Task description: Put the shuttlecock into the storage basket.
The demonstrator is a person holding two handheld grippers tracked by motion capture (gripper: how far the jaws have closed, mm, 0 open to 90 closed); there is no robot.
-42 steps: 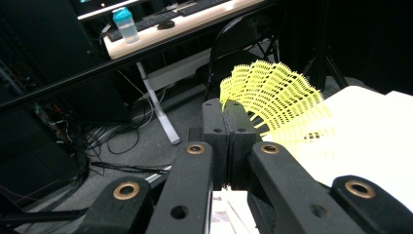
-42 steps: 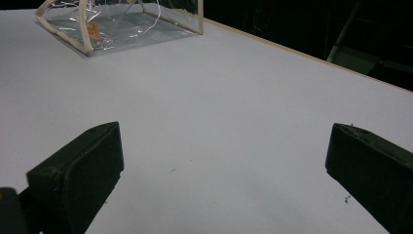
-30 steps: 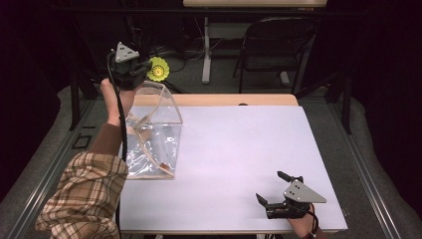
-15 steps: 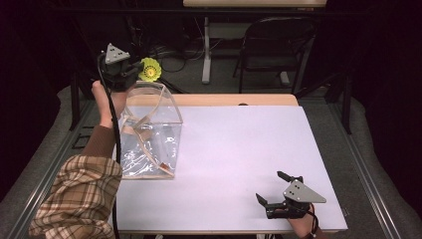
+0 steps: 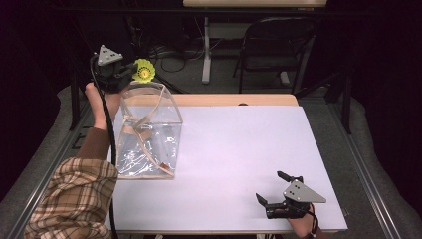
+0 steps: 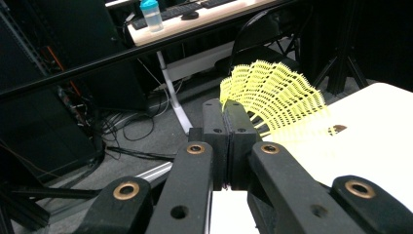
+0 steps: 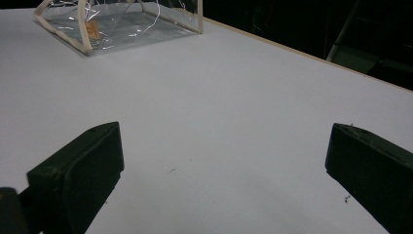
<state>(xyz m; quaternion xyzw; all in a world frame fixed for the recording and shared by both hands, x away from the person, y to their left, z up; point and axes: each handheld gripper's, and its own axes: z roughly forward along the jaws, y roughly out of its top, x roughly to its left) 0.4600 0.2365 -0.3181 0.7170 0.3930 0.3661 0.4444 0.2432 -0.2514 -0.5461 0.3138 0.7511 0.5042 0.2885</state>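
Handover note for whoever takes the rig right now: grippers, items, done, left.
Left gripper: shut on the yellow shuttlecock, held above the far rim of the clear bag.
Right gripper: open, holding nothing, low over the table near its front right corner.
Bag: stands open at the table's left side.
Done: shuttlecock picked up.
Left: likely lower it into the bag and release; nothing holds the bag steady.
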